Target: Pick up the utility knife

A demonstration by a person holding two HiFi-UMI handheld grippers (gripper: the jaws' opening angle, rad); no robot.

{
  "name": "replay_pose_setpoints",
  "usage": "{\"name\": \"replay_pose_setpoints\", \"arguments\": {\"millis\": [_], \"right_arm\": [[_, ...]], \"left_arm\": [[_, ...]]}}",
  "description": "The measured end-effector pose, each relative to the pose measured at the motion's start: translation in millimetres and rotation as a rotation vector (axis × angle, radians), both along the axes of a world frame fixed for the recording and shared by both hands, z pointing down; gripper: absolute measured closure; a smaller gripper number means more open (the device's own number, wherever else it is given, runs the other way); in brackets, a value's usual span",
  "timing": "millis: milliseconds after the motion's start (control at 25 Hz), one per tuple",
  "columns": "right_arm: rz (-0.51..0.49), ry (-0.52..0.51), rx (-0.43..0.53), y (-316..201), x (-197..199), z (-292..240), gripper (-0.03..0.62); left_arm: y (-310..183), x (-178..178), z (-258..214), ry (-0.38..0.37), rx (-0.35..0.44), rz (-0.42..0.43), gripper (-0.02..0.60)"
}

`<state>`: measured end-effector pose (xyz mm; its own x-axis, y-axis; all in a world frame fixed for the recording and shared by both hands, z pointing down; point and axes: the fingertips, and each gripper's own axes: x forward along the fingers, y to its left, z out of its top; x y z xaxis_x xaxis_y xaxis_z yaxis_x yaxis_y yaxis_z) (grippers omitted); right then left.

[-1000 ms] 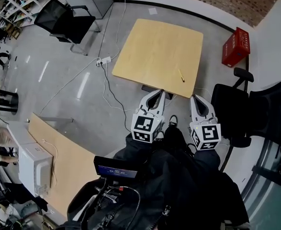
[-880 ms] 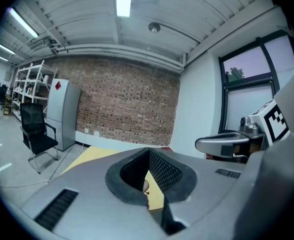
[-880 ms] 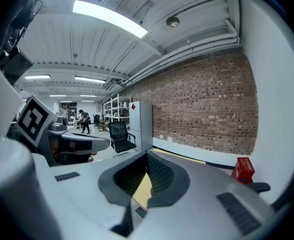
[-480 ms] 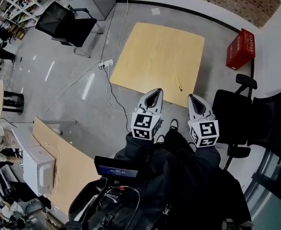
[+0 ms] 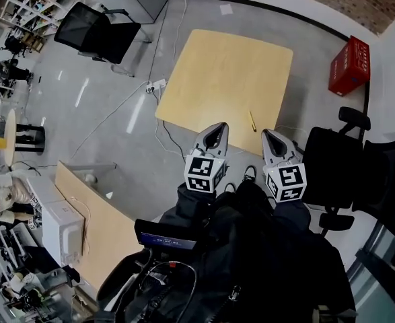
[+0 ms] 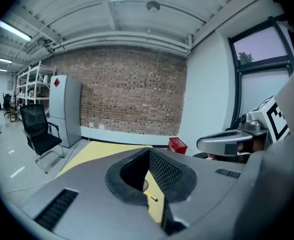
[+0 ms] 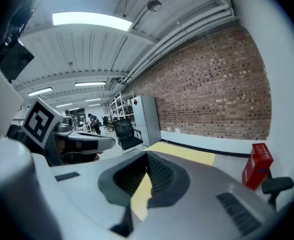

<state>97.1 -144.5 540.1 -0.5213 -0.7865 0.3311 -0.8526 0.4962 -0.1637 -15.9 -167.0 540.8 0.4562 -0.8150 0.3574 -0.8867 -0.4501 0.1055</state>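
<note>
The utility knife (image 5: 252,120) is a slim yellow tool lying near the front right edge of the square wooden table (image 5: 217,73). Both grippers are held in the air in front of the person, short of the table's near edge. My left gripper (image 5: 217,129) has its jaws shut with nothing in them; the knife (image 6: 152,198) shows small through its jaw window. To the right, my right gripper (image 5: 270,136) is also shut and empty, just below and right of the knife. From the right gripper (image 7: 147,155) only the table (image 7: 187,153) shows.
A red crate (image 5: 350,64) stands on the floor right of the table. Black chairs sit at the right (image 5: 335,167) and far left (image 5: 99,32). A power strip (image 5: 158,84) with cables lies left of the table. A second wooden table (image 5: 96,214) is at lower left.
The table and knife have drawn closer to the grippers in the head view, as the person has moved toward them. Both grippers keep the same shut pose.
</note>
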Motion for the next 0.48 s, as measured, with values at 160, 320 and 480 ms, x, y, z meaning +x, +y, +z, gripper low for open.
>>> {"name": "replay_pose_setpoints", "arguments": {"millis": [160, 320, 480], "right_arm": [[-0.01, 0.0, -0.041, -6.2, -2.9, 21.0, 0.589], [-0.023, 0.015, -0.089, -10.9, -7.3, 49.8, 0.589], [-0.019, 0.053, -0.158, -16.7, -10.6, 86.7, 0.589]], "left_arm": [[-2.1, -1.6, 16.8, -0.011, -0.028, -0.005, 0.581], [-3.8, -4.3, 37.0, -0.004, -0.058, -0.011, 0.581], [-5.1, -7.0, 68.5, 0.001, -0.121, -0.001, 0.581]]}}
